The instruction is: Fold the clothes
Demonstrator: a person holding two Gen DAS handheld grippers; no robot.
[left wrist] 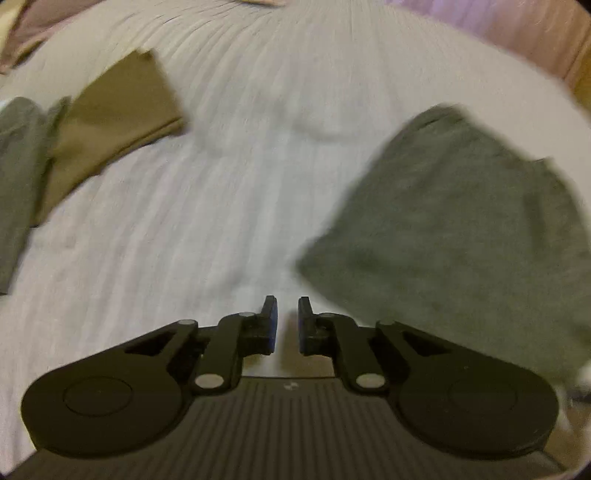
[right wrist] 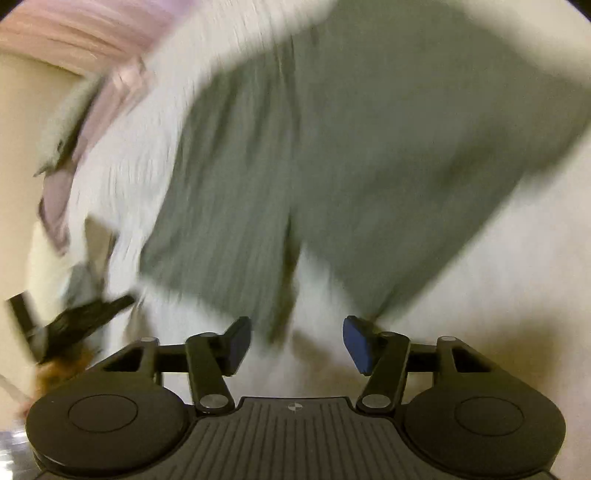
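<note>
We work over a pale bedcover (left wrist: 236, 192), the largest surface in both views, motion-blurred throughout. On it lies the grey garment (right wrist: 332, 147), spread fairly flat, with a lengthwise seam or fold running toward the right wrist camera; in the left wrist view the same garment (left wrist: 461, 221) sits to the right of the fingers. Far left in that view we note a folded olive-brown garment (left wrist: 118, 125) touching a second grey piece (left wrist: 18, 177), both well apart from the work. Pink bedding (right wrist: 85, 33) borders the cover.

The left gripper (left wrist: 287, 321) hovers over bare cover just beside the grey garment's near corner, its jaws nearly together with a slim gap and nothing between them. The right gripper (right wrist: 297, 343) stands with jaws parted wide and empty, the garment's near edge just ahead of the pads (right wrist: 356, 345).

We judge the step in hand to be the approach to a new garment, with no fold yet begun. The next move calls for each gripper to settle on a near corner or hem, pinching one layer without catching the cover beneath.
</note>
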